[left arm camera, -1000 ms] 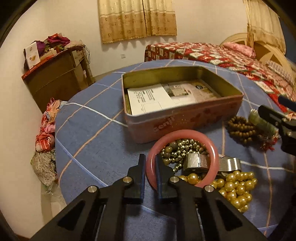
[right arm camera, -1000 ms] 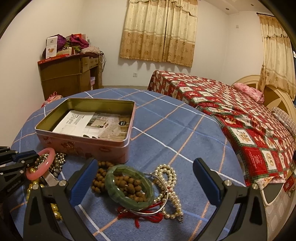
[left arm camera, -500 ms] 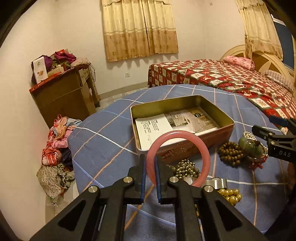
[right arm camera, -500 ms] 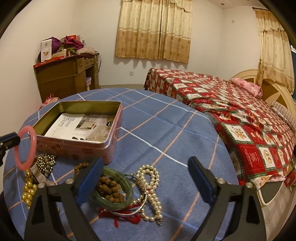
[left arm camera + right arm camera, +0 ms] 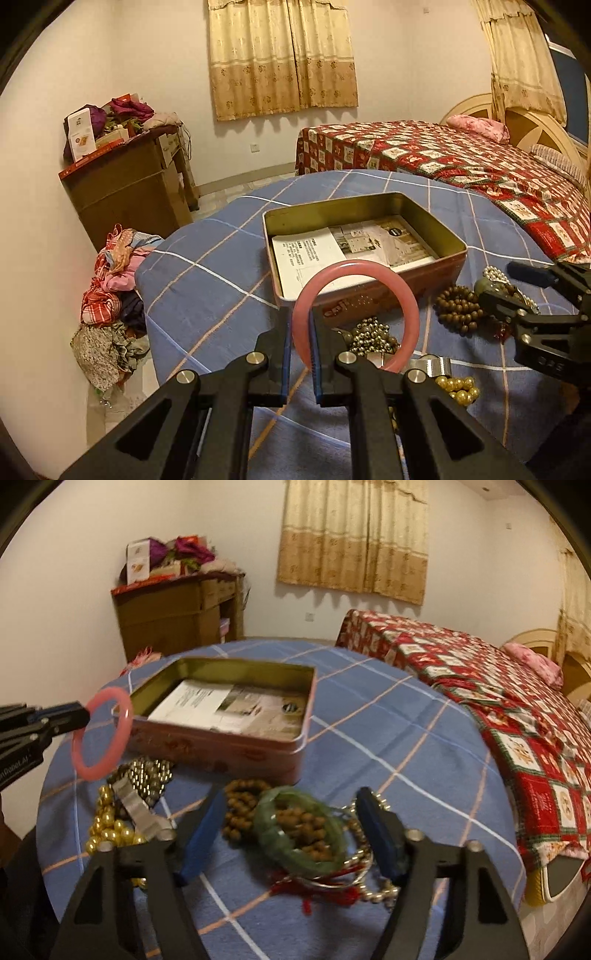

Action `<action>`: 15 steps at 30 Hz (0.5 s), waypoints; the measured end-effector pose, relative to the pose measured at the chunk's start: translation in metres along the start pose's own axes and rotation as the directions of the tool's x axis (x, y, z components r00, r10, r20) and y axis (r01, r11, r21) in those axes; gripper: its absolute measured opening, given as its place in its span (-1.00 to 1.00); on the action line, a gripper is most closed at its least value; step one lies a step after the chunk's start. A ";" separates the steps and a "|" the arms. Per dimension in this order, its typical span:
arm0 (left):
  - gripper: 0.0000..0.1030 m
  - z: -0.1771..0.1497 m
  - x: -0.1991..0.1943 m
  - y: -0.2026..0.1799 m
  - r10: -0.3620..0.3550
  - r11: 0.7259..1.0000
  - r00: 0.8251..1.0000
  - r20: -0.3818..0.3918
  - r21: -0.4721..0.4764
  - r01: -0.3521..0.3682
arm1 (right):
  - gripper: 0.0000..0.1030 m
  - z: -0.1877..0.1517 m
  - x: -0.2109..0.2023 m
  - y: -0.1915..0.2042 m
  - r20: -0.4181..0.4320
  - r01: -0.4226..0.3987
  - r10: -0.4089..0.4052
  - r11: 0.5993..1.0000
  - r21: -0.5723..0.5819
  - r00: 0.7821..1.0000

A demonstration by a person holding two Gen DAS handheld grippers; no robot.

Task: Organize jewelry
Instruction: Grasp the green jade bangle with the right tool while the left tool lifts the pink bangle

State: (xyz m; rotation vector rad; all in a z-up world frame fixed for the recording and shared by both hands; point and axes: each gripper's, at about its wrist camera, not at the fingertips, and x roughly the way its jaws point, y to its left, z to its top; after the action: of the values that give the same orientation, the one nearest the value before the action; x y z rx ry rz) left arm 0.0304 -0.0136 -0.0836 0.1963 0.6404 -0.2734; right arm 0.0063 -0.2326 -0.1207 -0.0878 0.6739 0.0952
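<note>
place: somebody's bedroom at home, pretty lived-in tbh
bed: a bed sat under a red patchwork quilt, pink pillow by the curved headboard
windows: gold curtains hung down the wall
storage: brown cabinet was piled with stuff on top
floor: heap of clothes lay beside the table
table: blue checked tablecloth, held a pink tin

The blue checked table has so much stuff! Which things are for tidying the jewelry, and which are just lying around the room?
For the job: round pink bangle in the left gripper; open pink metal tin; green jade bangle; brown wooden bead bracelet; gold pearl beads.

Just lying about: heap of clothes on the floor; brown wooden cabinet; red patchwork bed.
</note>
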 end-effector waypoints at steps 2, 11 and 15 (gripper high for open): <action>-0.84 0.000 0.001 -0.002 -0.003 1.000 1.000 -0.002 0.003 0.003 | 0.03 -0.002 0.004 0.001 -0.016 -0.002 0.001 1.000 -0.010 1.000; -0.84 -0.003 0.003 0.000 -0.018 1.000 1.000 -0.013 -0.002 0.018 | -0.51 -0.002 0.004 -0.014 -0.038 0.008 -0.008 1.000 0.000 0.999; -0.84 -0.003 0.003 -0.001 -0.025 1.000 1.000 -0.016 -0.003 0.025 | -0.56 0.001 0.000 -0.019 -0.023 -0.007 0.008 1.000 0.017 1.000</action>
State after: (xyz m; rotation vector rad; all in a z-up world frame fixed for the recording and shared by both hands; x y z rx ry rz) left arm 0.0305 -0.0142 -0.0882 0.1877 0.6589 -0.2949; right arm 0.0087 -0.2511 -0.1190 -0.0706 0.6982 0.0960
